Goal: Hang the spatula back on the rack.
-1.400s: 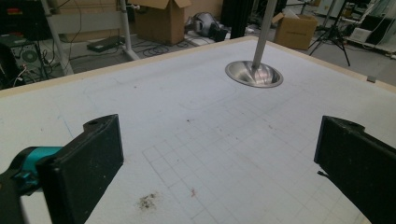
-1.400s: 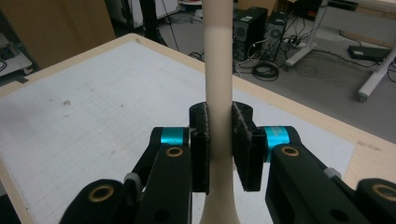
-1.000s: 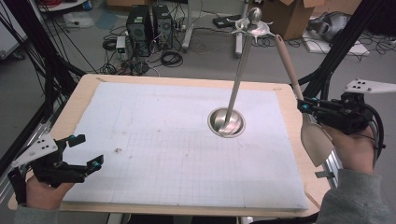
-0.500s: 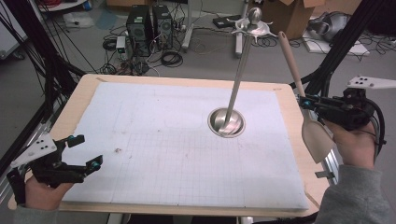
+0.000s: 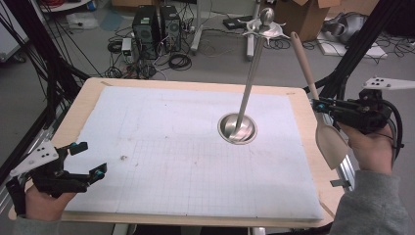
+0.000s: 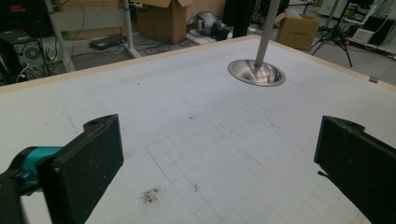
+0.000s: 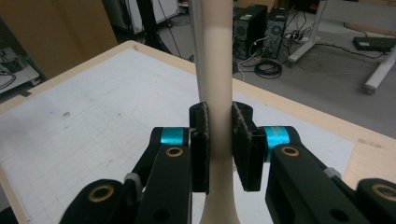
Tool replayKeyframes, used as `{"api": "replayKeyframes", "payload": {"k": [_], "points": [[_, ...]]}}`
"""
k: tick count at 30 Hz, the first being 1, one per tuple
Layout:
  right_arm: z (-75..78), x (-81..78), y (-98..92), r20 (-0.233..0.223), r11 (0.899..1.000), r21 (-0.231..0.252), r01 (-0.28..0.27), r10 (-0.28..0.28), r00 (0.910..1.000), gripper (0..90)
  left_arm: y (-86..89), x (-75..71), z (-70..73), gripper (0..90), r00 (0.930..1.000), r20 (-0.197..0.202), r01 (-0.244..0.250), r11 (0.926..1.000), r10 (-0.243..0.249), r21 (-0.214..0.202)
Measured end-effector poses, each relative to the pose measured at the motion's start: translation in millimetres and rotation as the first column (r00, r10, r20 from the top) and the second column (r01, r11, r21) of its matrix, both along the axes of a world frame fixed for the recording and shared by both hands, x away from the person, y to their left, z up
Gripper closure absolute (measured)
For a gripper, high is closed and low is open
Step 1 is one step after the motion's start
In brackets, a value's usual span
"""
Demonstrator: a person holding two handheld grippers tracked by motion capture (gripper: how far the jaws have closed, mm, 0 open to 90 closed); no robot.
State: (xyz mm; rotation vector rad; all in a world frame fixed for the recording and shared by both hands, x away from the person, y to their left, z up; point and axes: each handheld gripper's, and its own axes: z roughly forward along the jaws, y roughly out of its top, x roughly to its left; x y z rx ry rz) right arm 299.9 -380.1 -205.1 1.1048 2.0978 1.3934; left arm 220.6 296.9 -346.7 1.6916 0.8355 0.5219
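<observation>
Right gripper (image 5: 317, 105) was clamped tight on the spatula (image 5: 329, 137) neck at the table's (image 5: 88, 98) right edge, handle tilted up, blade hanging down. Left gripper (image 5: 88, 159) sat wide open w/ nothing in it, near-left corner. Right gripper view showed the pads (image 7: 201, 135) pinching the spatula shaft (image 7: 217, 70); left gripper view caught the metal stand (image 6: 257, 72) base close.
</observation>
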Motion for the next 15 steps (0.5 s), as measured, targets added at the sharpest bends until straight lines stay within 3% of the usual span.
{"api": "replayKeyframes", "payload": {"k": [15], "points": [[-1.7,3.9,-2.3,-0.013,1.0,0.023,-0.018,0.019,0.9997,78.5,1.9,-2.0,0.2,1.7,1.0,0.0,-0.007,1.0,0.007,0.0]]}}
